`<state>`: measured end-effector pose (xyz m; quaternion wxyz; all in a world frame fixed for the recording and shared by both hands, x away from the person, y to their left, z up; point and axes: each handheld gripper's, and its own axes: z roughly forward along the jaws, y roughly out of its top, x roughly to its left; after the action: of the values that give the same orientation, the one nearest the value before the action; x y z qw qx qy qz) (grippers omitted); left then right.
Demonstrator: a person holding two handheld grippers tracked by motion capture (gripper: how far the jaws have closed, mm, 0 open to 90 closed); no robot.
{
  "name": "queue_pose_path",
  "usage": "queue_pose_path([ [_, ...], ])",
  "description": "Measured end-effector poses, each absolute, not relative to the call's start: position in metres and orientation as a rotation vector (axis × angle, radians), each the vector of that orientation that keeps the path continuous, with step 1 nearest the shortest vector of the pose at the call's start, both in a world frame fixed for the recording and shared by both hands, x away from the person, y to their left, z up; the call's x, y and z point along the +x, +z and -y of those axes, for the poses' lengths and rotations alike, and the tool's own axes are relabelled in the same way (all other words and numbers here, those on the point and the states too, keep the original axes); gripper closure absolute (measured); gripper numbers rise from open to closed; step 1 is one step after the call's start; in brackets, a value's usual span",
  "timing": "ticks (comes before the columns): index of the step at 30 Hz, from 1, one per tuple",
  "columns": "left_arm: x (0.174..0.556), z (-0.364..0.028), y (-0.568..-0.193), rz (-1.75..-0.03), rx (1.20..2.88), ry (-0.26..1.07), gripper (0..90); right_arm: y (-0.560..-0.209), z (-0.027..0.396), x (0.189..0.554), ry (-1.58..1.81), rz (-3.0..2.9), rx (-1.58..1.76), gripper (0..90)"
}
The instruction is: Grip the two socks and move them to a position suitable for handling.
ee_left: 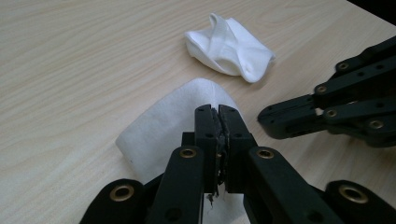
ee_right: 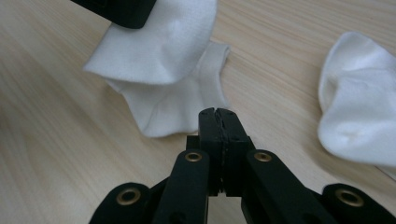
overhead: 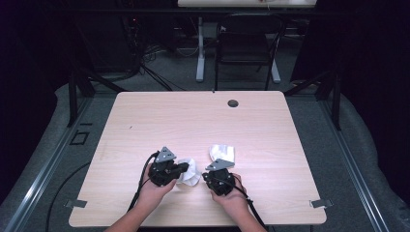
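Your left claw (ee_left: 217, 122) is pinched shut on the near white sock (ee_left: 170, 122), lifting its edge off the worktop (ee_left: 70, 70); your right claw (ee_right: 218, 122) is closed, empty, just beside the far sock (ee_right: 359, 107)

Three cameras, one table (overhead: 145, 116)
Overhead from the near side, looking forward and down; two riding close behind black jaws, sharing both white socks (ee_left: 229, 46).
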<state>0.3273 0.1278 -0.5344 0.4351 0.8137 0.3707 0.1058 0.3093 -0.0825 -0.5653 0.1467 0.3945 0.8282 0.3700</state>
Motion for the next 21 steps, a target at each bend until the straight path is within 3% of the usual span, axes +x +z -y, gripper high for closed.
queue_pose_path([
  [8,0.328,-0.135,-0.536,-0.917,2.017,0.264,87.7,-0.574,0.060,0.324,1.125,-2.384,1.164,90.0],
  [21,0.328,-0.160,-0.533,-0.957,1.988,0.292,87.5,-0.581,0.060,0.324,1.062,-2.405,1.158,90.0],
])
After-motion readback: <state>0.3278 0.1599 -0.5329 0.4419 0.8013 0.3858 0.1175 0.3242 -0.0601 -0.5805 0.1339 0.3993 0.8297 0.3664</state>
